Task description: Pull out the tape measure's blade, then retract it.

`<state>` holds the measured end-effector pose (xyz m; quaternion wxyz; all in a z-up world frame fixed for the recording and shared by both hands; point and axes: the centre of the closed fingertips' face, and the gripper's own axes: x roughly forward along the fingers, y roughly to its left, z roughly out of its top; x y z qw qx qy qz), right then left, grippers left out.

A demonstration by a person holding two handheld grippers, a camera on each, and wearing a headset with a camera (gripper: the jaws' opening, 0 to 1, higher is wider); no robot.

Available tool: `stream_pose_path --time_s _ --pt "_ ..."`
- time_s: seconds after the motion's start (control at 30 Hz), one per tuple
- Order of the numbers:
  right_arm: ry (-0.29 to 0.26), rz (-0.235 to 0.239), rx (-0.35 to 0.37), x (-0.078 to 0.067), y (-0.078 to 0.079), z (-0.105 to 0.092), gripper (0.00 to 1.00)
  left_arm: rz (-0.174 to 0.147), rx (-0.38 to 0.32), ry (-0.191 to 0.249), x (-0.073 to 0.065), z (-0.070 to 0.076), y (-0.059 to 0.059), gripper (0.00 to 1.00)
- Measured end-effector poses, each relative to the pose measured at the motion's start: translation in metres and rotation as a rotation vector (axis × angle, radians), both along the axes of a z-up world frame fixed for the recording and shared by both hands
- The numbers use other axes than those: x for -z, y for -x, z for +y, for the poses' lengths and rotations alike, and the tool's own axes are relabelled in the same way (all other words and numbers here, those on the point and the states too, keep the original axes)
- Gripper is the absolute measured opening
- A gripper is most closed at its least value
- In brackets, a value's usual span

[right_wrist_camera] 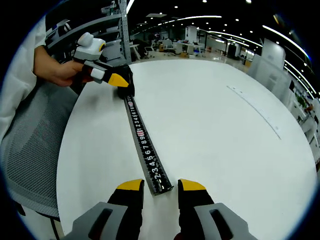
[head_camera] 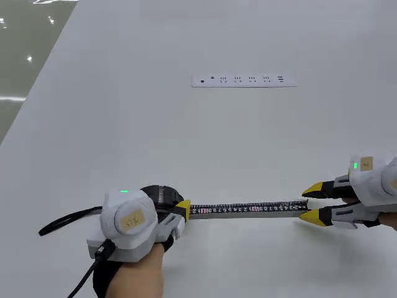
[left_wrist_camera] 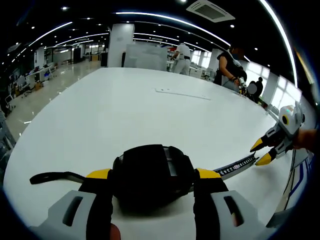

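While your left gripper point(left_wrist_camera: 152, 173) is clenched on the tape measure point(head_camera: 162, 195), its yellow-tipped jaws press against the two sides of the black case. The case sits on the white table point(head_camera: 186, 136), near the edge closest to you. From the case the blade point(head_camera: 248, 208) runs out to your right. It lies flat on the tabletop with its numbered face up, straight between the two grippers. Your right gripper point(right_wrist_camera: 161, 185) is released: its jaws stand apart with the hooked end of the blade lying between them. In the right gripper view a thin strip of table shows on each side of the blade, so neither yellow tip touches it. Both tips sit low, at or just above the surface; the pictures do not settle which. A black strap point(head_camera: 65, 220) trails from the case away to your left across the table. Farther out, well apart from the tape measure, a white power strip point(head_camera: 244, 81) lies flat, roughly parallel to the blade. In the left gripper view, people stand beyond the far edge of the table.
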<state>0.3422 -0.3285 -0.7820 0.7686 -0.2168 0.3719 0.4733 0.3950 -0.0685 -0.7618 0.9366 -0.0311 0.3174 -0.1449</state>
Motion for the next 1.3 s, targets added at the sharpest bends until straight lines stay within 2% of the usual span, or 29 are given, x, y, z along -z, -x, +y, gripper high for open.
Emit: stream_pose_path --time_s 0.13,0.7,1.03,1.3 --pt "0.008 0.024 -0.026 0.004 0.001 0.0 0.21 0.003 -0.009 0.004 0.0 0.0 0.0 0.61" --pt "0.025 0.014 -0.099 0.007 -0.003 -0.005 0.13 0.013 -0.013 0.018 0.001 0.0 -0.001 0.61" --pt "0.029 0.011 -0.073 0.008 0.004 -0.005 0.13 0.017 -0.027 0.04 0.001 0.0 -0.001 0.62" --pt "0.041 0.007 -0.076 0.008 0.007 -0.004 0.12 0.021 -0.008 0.026 0.001 0.0 -0.001 0.61"
